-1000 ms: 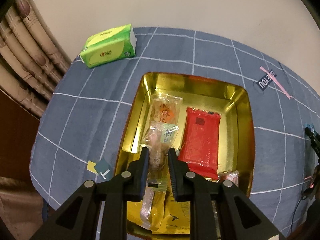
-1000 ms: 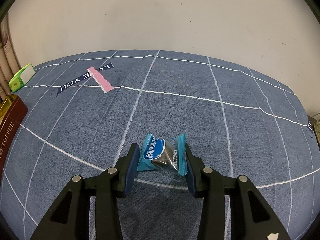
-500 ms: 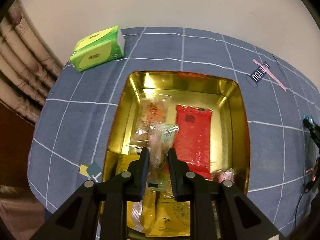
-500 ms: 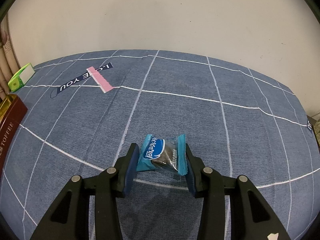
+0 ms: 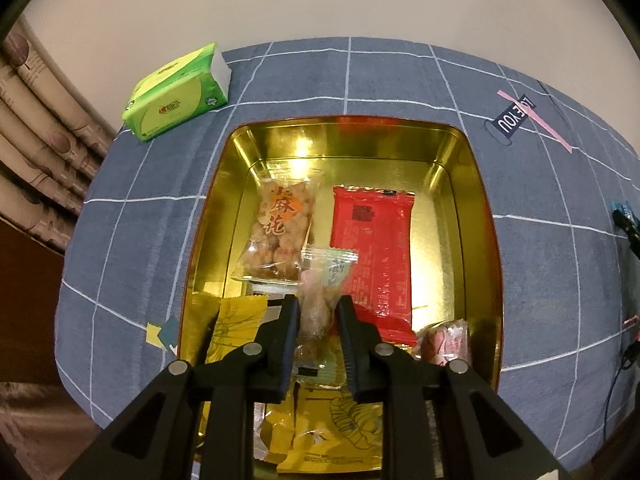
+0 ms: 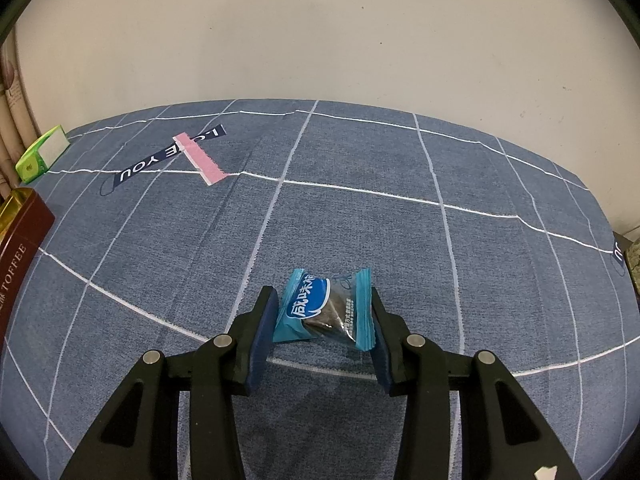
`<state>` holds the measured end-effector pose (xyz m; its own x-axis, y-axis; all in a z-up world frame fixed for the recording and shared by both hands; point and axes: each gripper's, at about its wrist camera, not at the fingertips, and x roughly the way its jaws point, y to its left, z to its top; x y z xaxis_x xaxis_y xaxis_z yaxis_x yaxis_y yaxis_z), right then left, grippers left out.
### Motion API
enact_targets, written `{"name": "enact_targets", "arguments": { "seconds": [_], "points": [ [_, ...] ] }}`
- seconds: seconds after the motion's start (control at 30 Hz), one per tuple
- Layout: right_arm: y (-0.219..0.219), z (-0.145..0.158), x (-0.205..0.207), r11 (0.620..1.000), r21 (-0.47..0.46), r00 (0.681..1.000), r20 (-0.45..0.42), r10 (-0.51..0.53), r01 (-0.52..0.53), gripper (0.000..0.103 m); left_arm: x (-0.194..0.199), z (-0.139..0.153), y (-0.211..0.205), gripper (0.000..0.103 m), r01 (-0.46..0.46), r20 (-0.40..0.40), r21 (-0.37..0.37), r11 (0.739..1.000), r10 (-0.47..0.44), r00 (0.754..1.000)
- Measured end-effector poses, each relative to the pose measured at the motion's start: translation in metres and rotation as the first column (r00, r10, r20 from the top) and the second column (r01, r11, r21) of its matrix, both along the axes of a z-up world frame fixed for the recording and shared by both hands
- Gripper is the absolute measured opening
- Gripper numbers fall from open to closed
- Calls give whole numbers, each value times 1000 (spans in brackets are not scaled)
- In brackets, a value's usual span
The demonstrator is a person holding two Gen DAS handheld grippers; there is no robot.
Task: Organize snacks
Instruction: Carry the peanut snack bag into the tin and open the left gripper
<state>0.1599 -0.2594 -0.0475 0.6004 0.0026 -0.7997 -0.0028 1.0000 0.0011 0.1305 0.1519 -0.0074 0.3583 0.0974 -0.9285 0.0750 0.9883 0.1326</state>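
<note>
My left gripper (image 5: pixel 319 304) hangs over the near half of the gold tin (image 5: pixel 480 208). A clear packet of pale snack (image 5: pixel 326 276) stands upright between its pads, and the jaws are just opening with the pads still against it. In the tin lie a bag of fried twists (image 5: pixel 280 228), a red packet (image 5: pixel 372 248), yellow packets (image 5: pixel 236 328) and a pink wrapped sweet (image 5: pixel 442 340). My right gripper (image 6: pixel 322 296) is shut on a blue packet (image 6: pixel 324 312) by its two crimped ends, low over the blue cloth.
A green tissue pack (image 5: pixel 176 92) lies at the table's far left corner, beside a curtain (image 5: pixel 36 152). The tin's brown side (image 6: pixel 20 248) shows at the left of the right wrist view. A pink strip (image 6: pixel 200 158) crosses a dark label on the cloth.
My left gripper has sunk towards the tin with the clear packet, so the tin looks larger. The right gripper and blue packet have kept still.
</note>
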Motion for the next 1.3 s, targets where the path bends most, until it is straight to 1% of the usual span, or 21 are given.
{"name": "enact_targets", "arguments": {
  "seconds": [0.1, 0.23, 0.3, 0.37, 0.43, 0.5, 0.67, 0.83, 1.0, 1.17, 1.3],
  "points": [
    [0, 0, 0, 1000, -5, 1000, 0, 1, -1, 40, -1, -1, 1, 23, -8, -8, 8, 1000, 8, 1000],
    [0, 0, 0, 1000, -10, 1000, 0, 2, -2, 40, -3, 4, 4, 24, -11, 0, -3, 1000, 11, 1000],
    [0, -1, 1, 1000, -10, 1000, 0, 3, -3, 40, -5, 9, 4, 28, -10, 6, -10, 1000, 10, 1000],
    [1, 0, 1, 1000, -13, 1000, 0, 3, -3, 40, -7, 13, 5, 37, -11, 12, -16, 1000, 11, 1000],
    [1, -1, 1, 1000, -11, 1000, 0, 3, -3, 40, -9, 19, 6, 39, -14, 22, -21, 1000, 15, 1000],
    [1, -1, 1, 1000, -12, 1000, 0, 2, -2, 40, -12, 25, 7, 39, -14, 32, -35, 999, 15, 999],
    [1, -1, 1, 1000, -15, 1000, 0, 2, -2, 40, -24, 40, 10, 39, -20, 65, -41, 999, 23, 998],
    [1, -1, 2, 1000, -8, 1000, -1, -8, 8, 39, -44, 56, 21, 40, -58, 97, -71, 996, 65, 993],
    [2, -1, 0, 1000, -14, 1000, 0, -24, 24, 38, -66, 71, 34, 41, -111, 182, -27, 994, 114, 977],
    [3, 1, -1, 998, -7, 998, -13, -55, 55, 37, -82, 71, 47, 41, -159, 220, -20, 987, 159, 963],
    [7, 4, -2, 997, -25, 997, -29, -72, 72, 36, -94, 64, 51, 41, -190, 240, 22, 982, 179, 954]
  ]
}}
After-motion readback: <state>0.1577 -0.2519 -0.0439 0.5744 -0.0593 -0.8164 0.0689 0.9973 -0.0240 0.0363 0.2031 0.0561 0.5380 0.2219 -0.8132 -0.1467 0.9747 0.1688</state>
